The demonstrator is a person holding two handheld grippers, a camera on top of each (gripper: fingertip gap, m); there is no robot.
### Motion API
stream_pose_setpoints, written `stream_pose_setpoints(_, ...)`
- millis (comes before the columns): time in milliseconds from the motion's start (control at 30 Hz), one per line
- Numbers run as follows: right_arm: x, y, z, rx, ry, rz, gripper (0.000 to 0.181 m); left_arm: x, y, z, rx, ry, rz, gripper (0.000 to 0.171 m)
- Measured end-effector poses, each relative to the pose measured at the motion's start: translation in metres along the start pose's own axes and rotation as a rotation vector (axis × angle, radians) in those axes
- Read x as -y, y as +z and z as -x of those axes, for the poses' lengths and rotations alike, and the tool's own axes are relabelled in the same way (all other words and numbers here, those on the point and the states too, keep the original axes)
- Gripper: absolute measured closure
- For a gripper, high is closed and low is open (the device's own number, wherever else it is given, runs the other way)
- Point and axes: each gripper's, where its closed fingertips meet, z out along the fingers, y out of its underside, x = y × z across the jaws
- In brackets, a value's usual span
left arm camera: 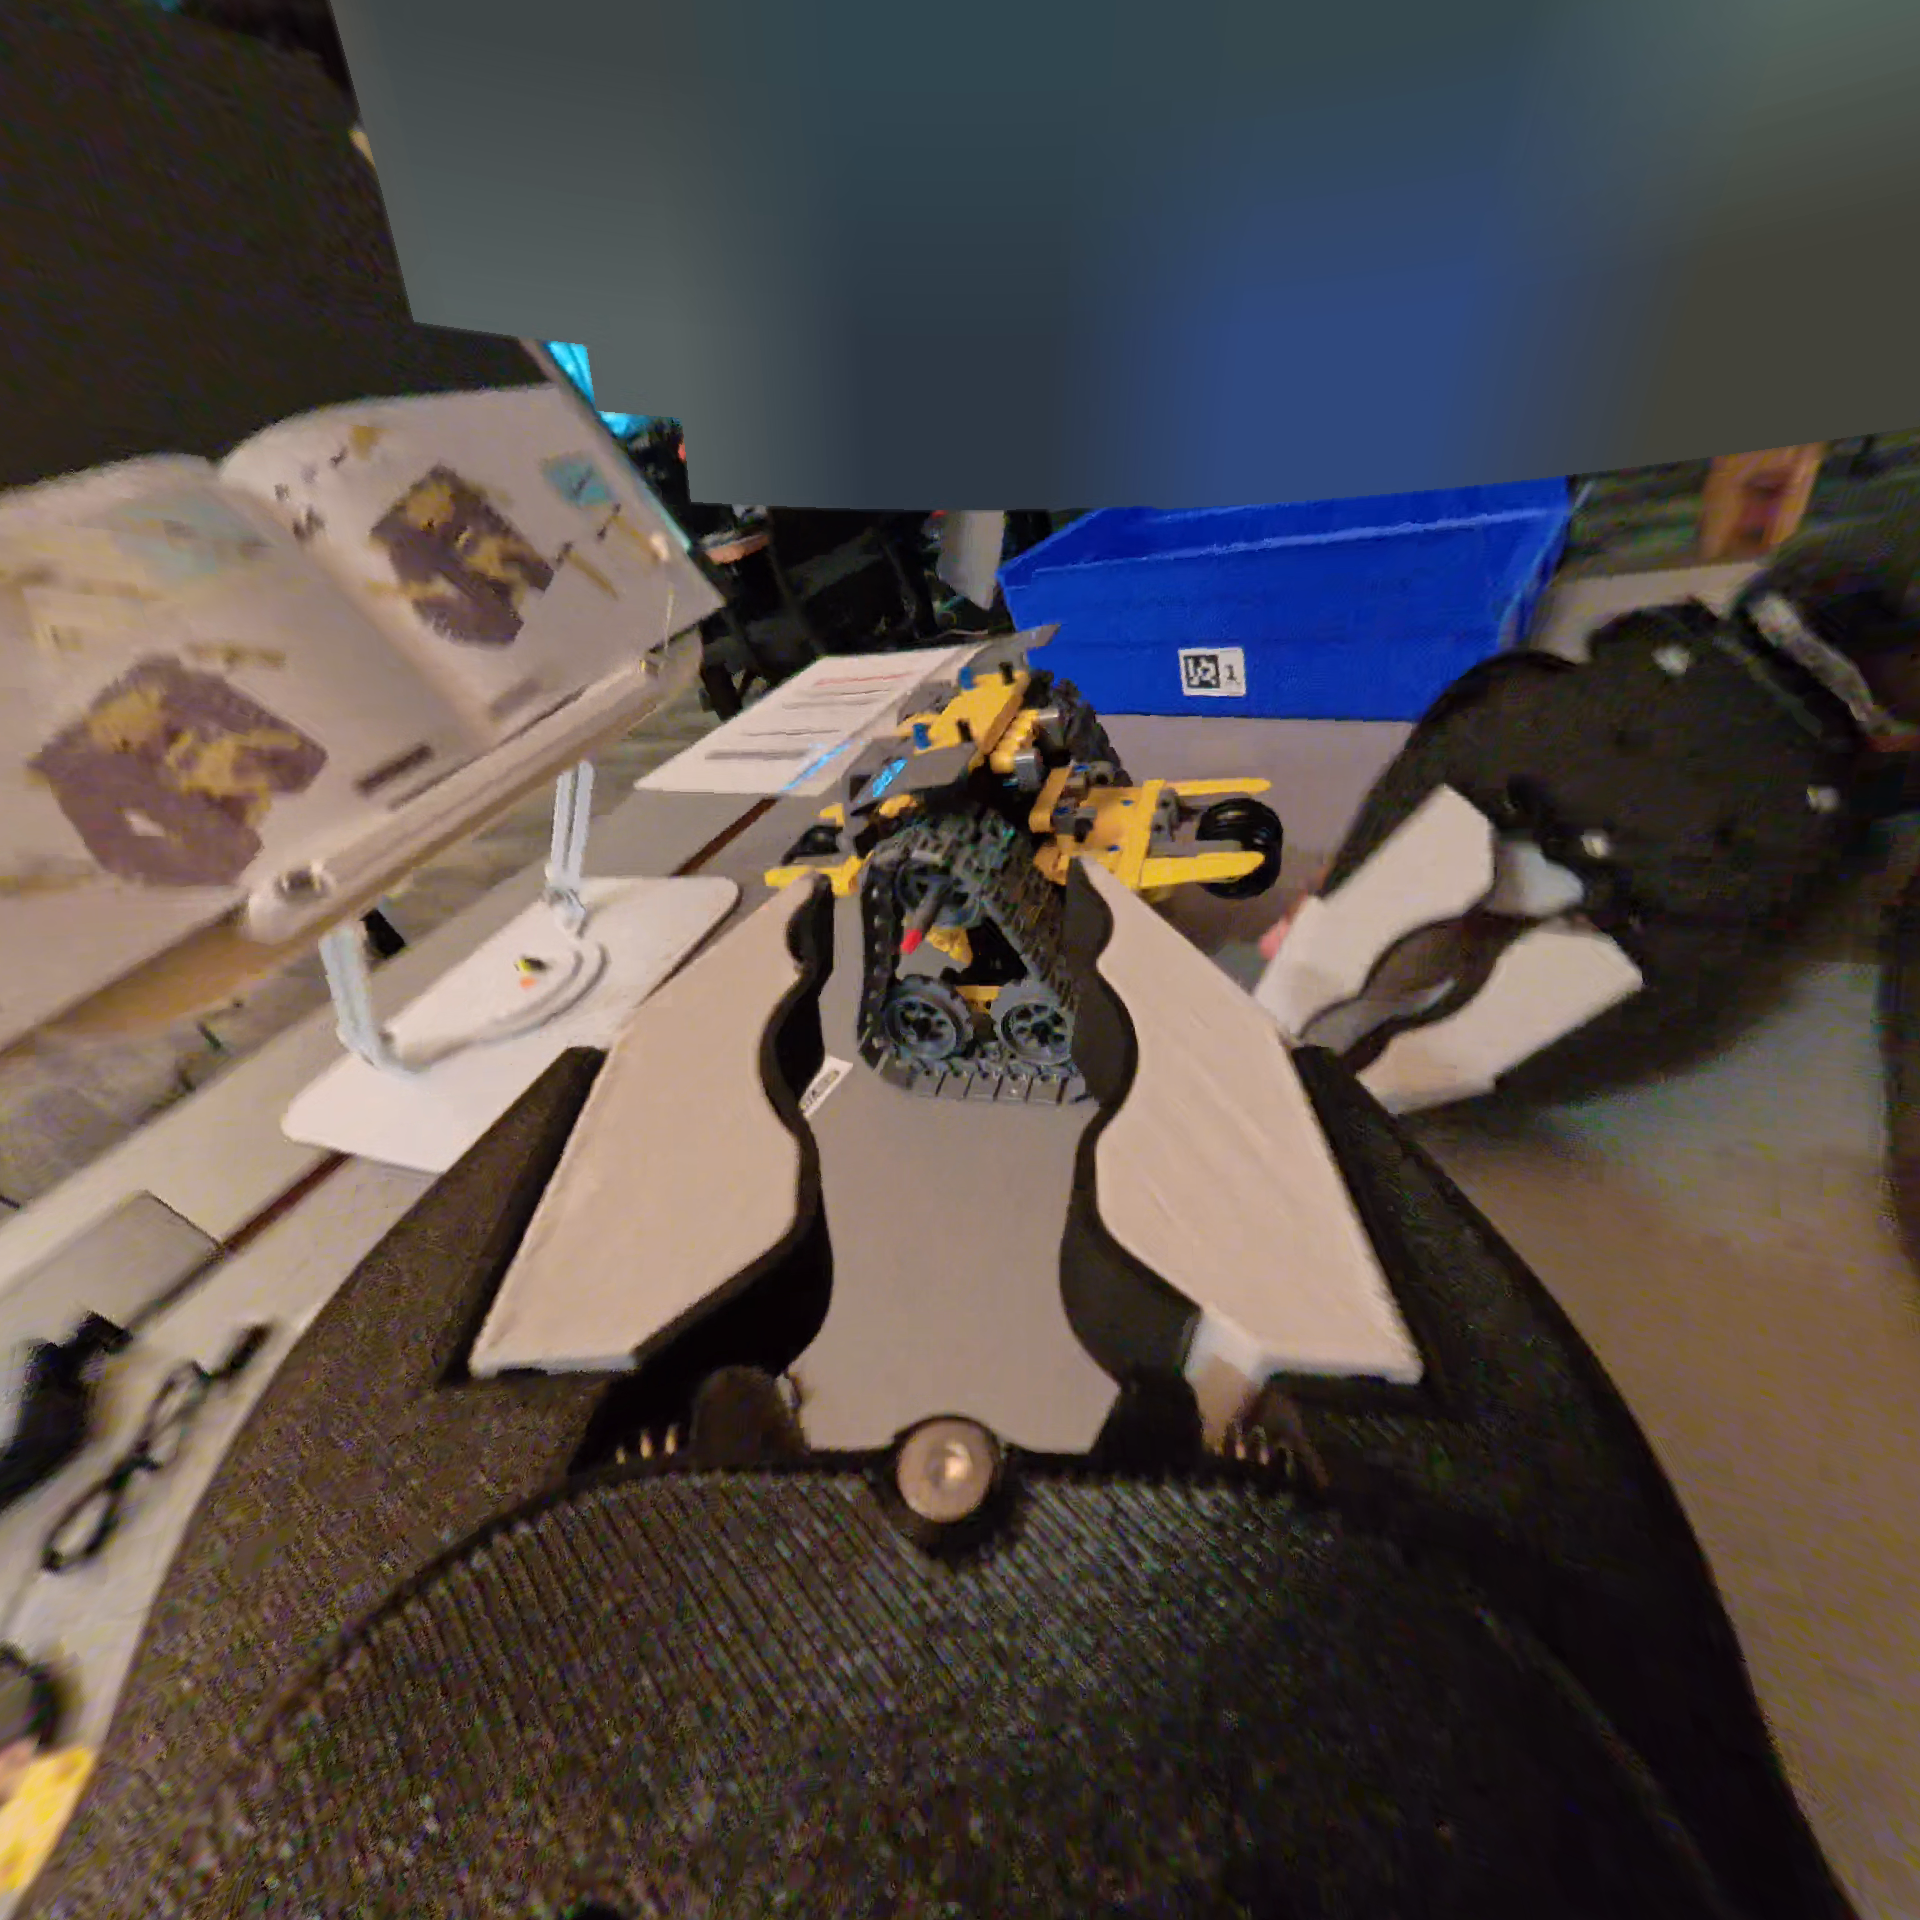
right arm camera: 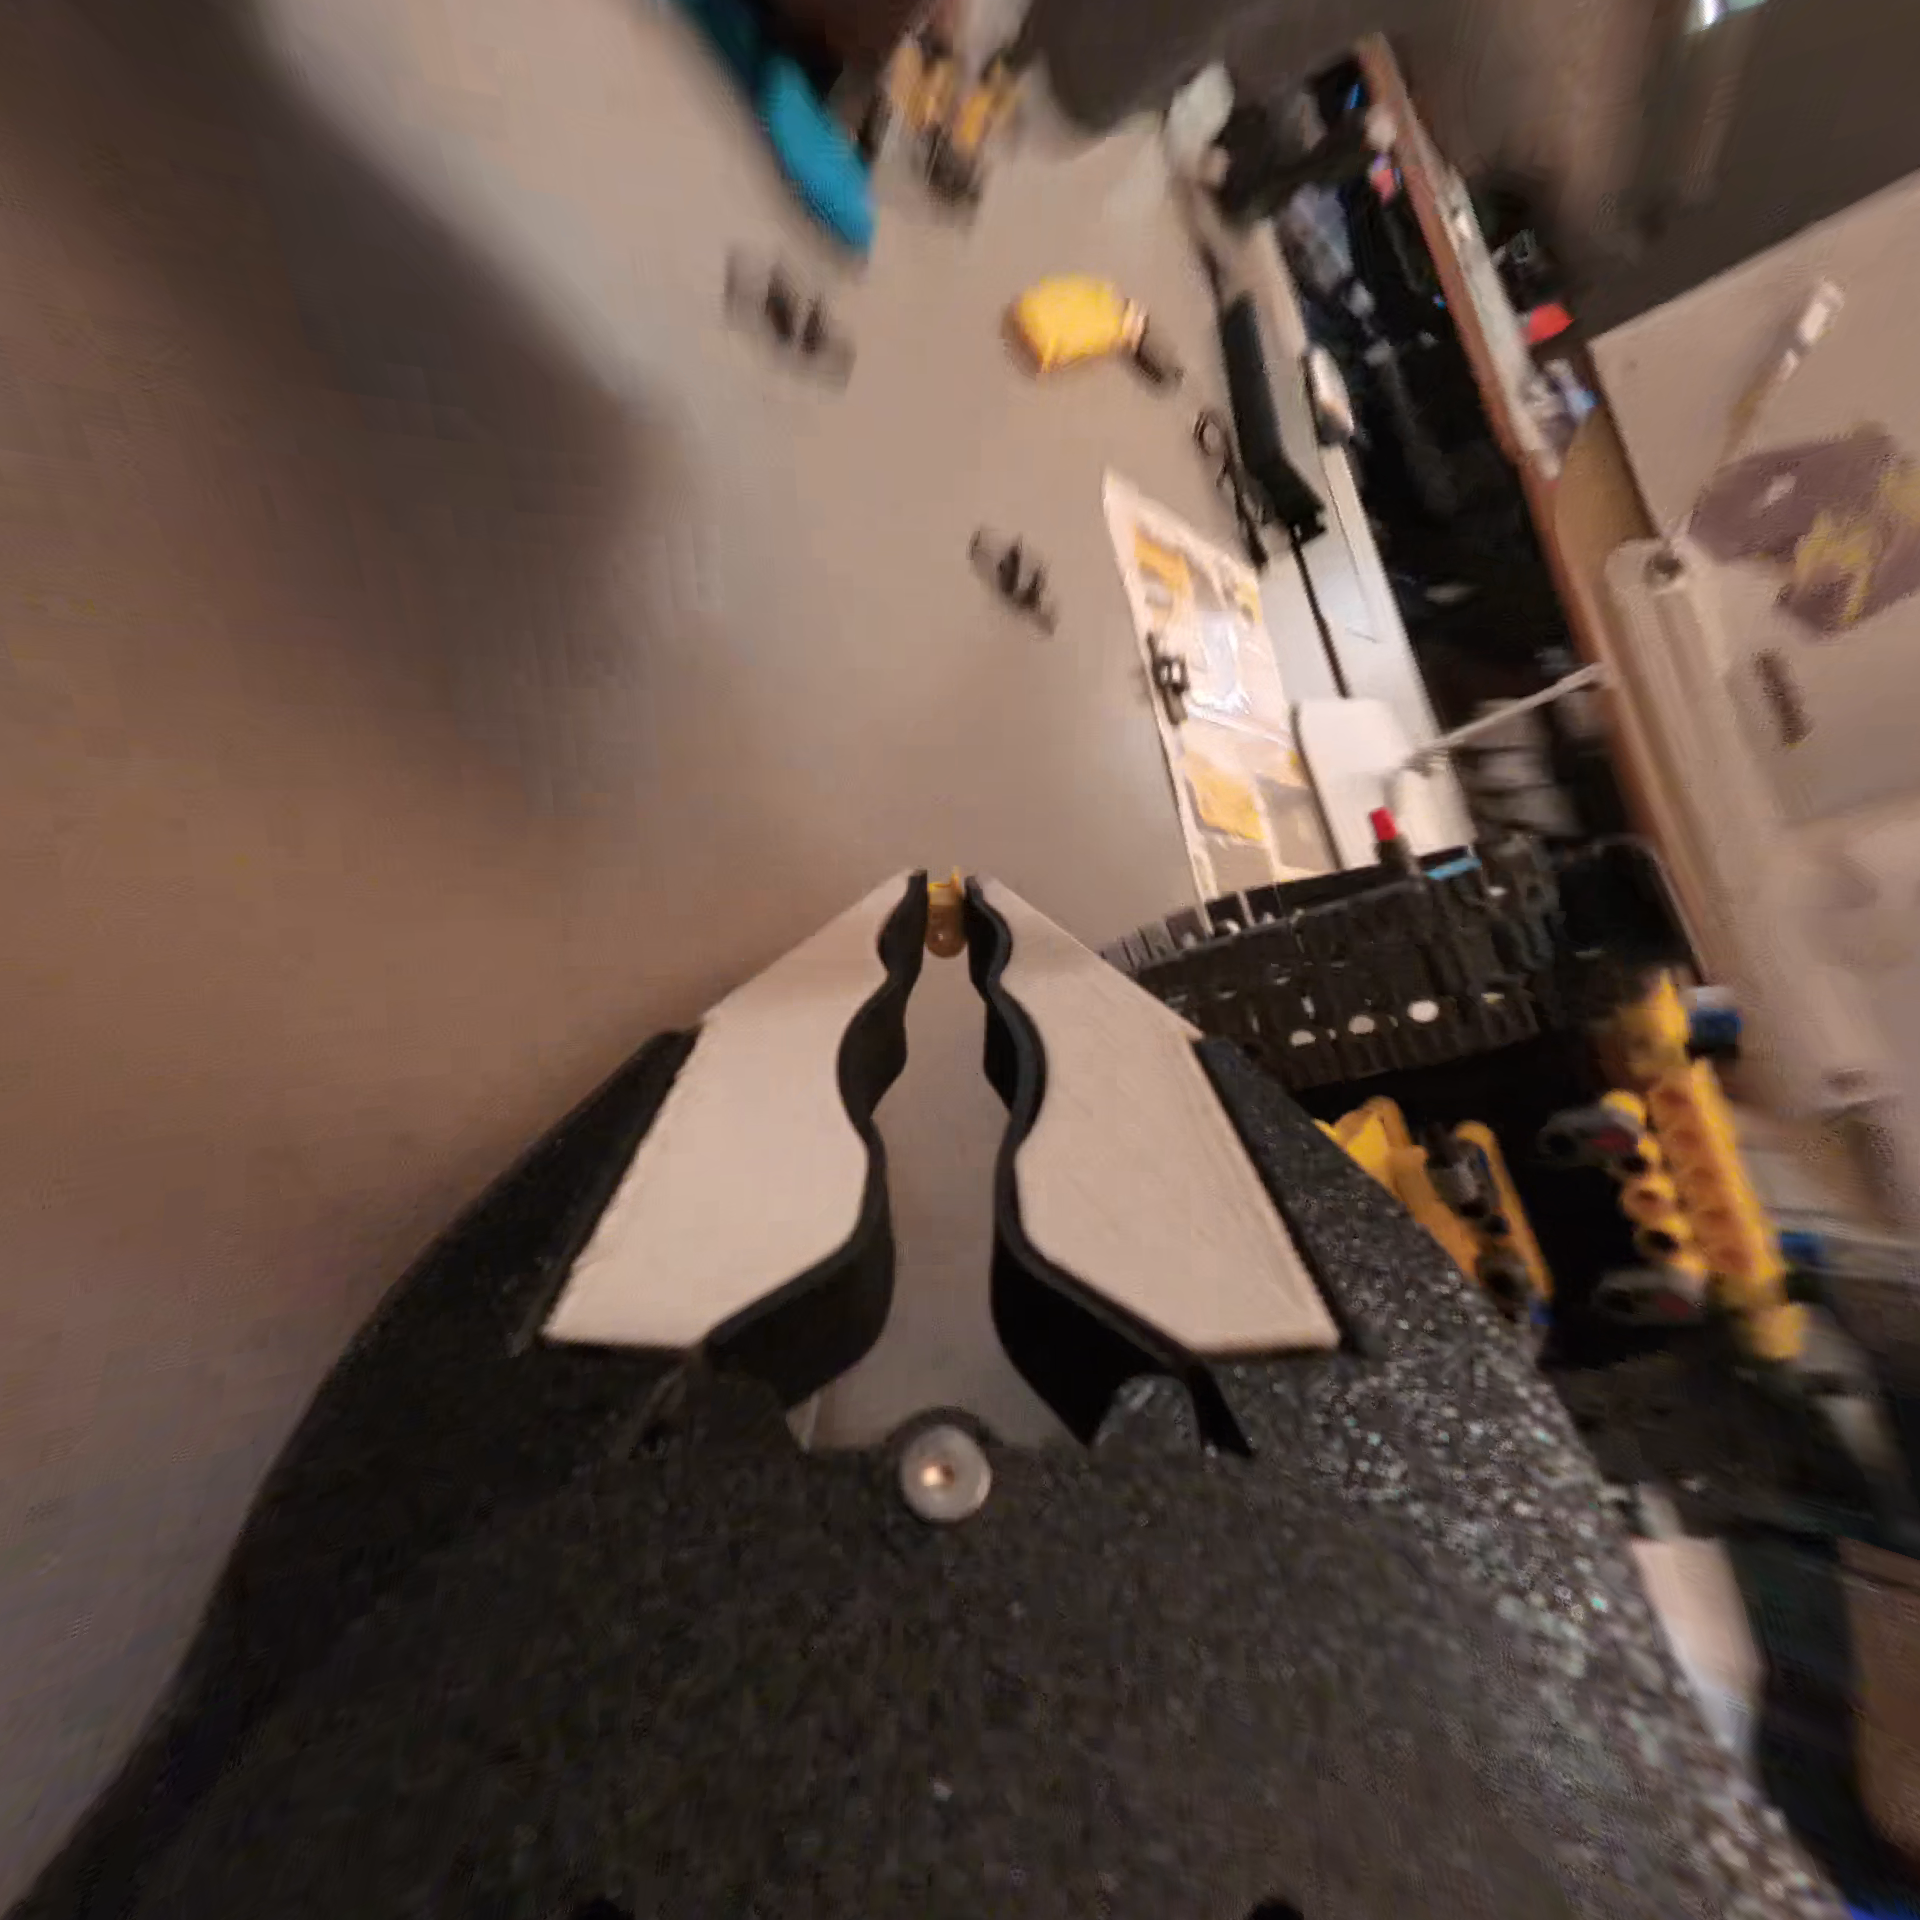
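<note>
A yellow and black brick vehicle with rubber tracks (left arm camera: 977, 914) sits between the tips of my left gripper (left arm camera: 940, 878). The jaws are closed against its tracked body and hold it over the grey table. The vehicle also shows at the right of the right wrist view (right arm camera: 1382, 997). My right gripper (right arm camera: 945, 904) is shut on a small yellow brick piece (right arm camera: 943, 920) at its very tips, just left of the vehicle. In the left wrist view the right gripper (left arm camera: 1299, 977) is close to the vehicle's right side.
An open instruction booklet (left arm camera: 312, 644) rests on a white stand (left arm camera: 499, 1018) at the left. A blue bin (left arm camera: 1299, 603) stands behind. Eyeglasses (left arm camera: 125, 1455) lie at the near left. Loose black parts (right arm camera: 790, 312), a yellow part (right arm camera: 1070, 322) and a parts bag (right arm camera: 1205, 675) lie on the table. One gripper's finger ends stand about 12 cm off the other's.
</note>
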Motion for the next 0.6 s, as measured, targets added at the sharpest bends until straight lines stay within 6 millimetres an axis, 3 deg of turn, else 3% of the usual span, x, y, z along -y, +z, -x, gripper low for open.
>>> stream_pose_setpoints(100, -0.009, 0.007, 0.011, -0.030, -0.116, 0.080, 0.175, -0.010, 0.004, 0.007, 0.003, -0.084, 0.024, 0.129)
stream_pose_setpoints(233, -0.007, 0.009, 0.025, 0.070, 0.002, 0.059, 0.168, -0.019, 0.011, -0.003, -0.049, -0.120, 0.059, 0.129)
stream_pose_setpoints(367, -0.006, 0.006, 0.019, 0.119, 0.112, 0.034, 0.148, -0.028, 0.016, -0.008, -0.063, -0.091, 0.110, 0.129)
stream_pose_setpoints(600, 0.012, -0.010, 0.000, 0.207, 0.357, -0.098, 0.145, -0.045, 0.023, -0.020, -0.130, -0.112, 0.189, 0.127)
